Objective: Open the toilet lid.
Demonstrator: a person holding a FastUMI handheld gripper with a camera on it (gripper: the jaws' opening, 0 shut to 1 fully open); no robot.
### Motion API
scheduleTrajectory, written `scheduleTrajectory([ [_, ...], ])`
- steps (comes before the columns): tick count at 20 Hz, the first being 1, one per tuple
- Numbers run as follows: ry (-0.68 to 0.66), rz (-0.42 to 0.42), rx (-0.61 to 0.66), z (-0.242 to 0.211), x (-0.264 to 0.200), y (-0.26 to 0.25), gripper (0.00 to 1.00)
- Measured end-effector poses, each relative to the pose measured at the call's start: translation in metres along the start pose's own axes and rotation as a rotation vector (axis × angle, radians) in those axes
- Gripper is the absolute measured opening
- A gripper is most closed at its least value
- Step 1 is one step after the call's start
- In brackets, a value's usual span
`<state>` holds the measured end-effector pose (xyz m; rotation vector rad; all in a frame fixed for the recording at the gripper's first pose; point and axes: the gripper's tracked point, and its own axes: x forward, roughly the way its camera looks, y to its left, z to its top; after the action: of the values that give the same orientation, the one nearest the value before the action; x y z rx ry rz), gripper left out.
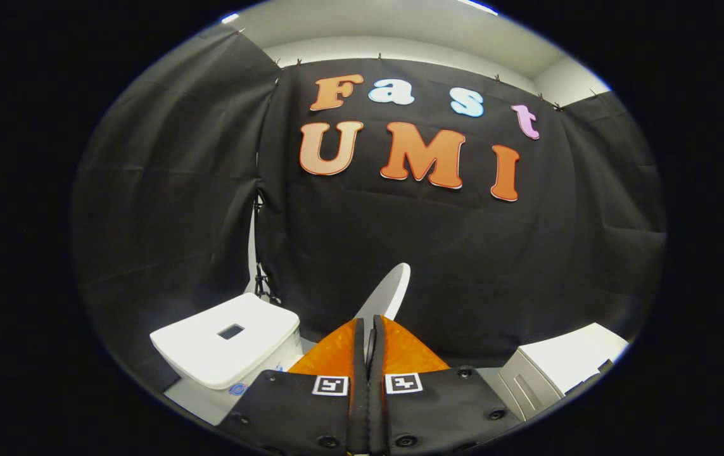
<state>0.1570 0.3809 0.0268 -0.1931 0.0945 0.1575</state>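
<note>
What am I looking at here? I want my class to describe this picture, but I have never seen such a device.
A person holds hand-held tongs, and the camera rides on them, looking forward along their two fingers. The fingers are pressed together on the edge of a white toilet lid, which is raised and seen edge-on. Beside the fingers sits the white toilet tank with a flush button on top. On the other side is a white cabinet. Behind hangs the booth's black cloth wall.

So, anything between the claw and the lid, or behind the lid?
Nothing visible. The claw is shut on the toilet lid, which stands raised just ahead of its fingers; beyond it, open space up to the cloth wall.
</note>
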Motion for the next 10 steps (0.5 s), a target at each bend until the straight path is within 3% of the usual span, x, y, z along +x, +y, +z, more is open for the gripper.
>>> scheduleTrajectory([
  [10, -0.03, 0.051, -0.003, 0.027, 0.006, 0.069, 0.08],
])
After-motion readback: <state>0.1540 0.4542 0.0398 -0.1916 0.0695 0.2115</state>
